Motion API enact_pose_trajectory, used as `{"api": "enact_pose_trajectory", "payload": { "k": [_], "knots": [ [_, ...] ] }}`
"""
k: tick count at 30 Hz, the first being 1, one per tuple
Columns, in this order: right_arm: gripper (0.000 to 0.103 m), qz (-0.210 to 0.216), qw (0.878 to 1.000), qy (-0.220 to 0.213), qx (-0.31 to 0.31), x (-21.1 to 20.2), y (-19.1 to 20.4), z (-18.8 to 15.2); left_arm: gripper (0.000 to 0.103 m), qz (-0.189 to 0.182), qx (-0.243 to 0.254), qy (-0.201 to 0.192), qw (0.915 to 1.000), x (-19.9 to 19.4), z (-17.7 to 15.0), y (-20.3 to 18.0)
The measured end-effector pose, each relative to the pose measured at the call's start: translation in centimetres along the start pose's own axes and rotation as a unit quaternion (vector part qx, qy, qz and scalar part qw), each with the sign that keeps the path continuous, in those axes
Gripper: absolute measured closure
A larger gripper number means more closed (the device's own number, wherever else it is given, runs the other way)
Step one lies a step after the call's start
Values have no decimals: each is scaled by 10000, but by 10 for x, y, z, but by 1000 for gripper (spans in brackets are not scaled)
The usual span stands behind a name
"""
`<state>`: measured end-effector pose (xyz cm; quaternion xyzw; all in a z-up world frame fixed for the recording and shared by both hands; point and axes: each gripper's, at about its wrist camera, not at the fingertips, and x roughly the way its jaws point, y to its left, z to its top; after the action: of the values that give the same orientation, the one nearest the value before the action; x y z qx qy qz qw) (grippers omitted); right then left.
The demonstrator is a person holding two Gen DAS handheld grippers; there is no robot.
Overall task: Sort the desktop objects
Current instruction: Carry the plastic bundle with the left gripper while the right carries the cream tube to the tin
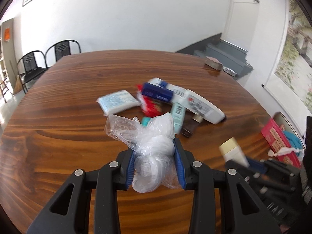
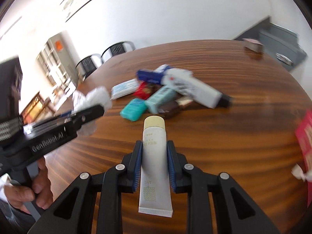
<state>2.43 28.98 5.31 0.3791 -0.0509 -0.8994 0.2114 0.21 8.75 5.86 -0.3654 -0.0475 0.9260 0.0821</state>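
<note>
My left gripper [image 1: 155, 148] is shut on a crumpled clear plastic bag [image 1: 150, 146] and holds it above the wooden table [image 1: 58, 136]; it also shows in the right wrist view [image 2: 91, 99]. My right gripper [image 2: 154, 146] is shut on a white tube with a cream cap [image 2: 155, 156], also seen at the right of the left wrist view [image 1: 233, 151]. A pile lies mid-table: a white remote [image 1: 198, 103], a blue box [image 1: 157, 92], a red packet [image 1: 151, 105], a tissue pack [image 1: 117, 101], a mint box [image 1: 177, 117], a teal packet [image 2: 133, 110] and a brown bottle [image 1: 190, 126].
A red box [image 1: 278, 142] sits at the table's right edge. A small dark box [image 1: 213, 63] lies at the far right corner. Two black chairs [image 1: 48, 58] stand beyond the far left edge. Grey steps [image 1: 224, 54] rise behind the table.
</note>
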Motion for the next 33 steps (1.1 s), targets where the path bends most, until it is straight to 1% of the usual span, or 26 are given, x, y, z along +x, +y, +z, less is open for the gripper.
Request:
{"api": "enact_pose_trajectory", "payload": {
  "k": [3,7,12,15,20,24,28,33],
  "knots": [
    [76,-287,9985,-312,342,-31,-28,-4,65,-254,120,144,9995,5,-2,-20],
    [76,-599,9919,-768,812,-78,-69,-10,65,-419,456,186,9979,5,1,-55],
    [76,-1106,9778,-1377,1130,-137,-110,-19,65,-636,896,149,9938,2,8,-104],
    [76,-1394,9669,-1602,1414,-162,-139,-24,65,-783,1126,144,9904,2,11,-133],
    [76,-1873,9492,-1739,1835,-186,-179,-34,65,-1076,1504,130,9827,2,14,-184],
    [76,-2026,9415,-1725,2067,-195,-203,-44,65,-1246,1746,147,9766,5,14,-215],
    [76,-2106,9374,-1656,2223,-197,-221,-51,65,-1437,1920,201,9706,10,18,-247],
    [76,-2247,9366,-1589,2170,-196,-229,-51,65,-1662,2062,190,9641,13,23,-278]
  ]
}}
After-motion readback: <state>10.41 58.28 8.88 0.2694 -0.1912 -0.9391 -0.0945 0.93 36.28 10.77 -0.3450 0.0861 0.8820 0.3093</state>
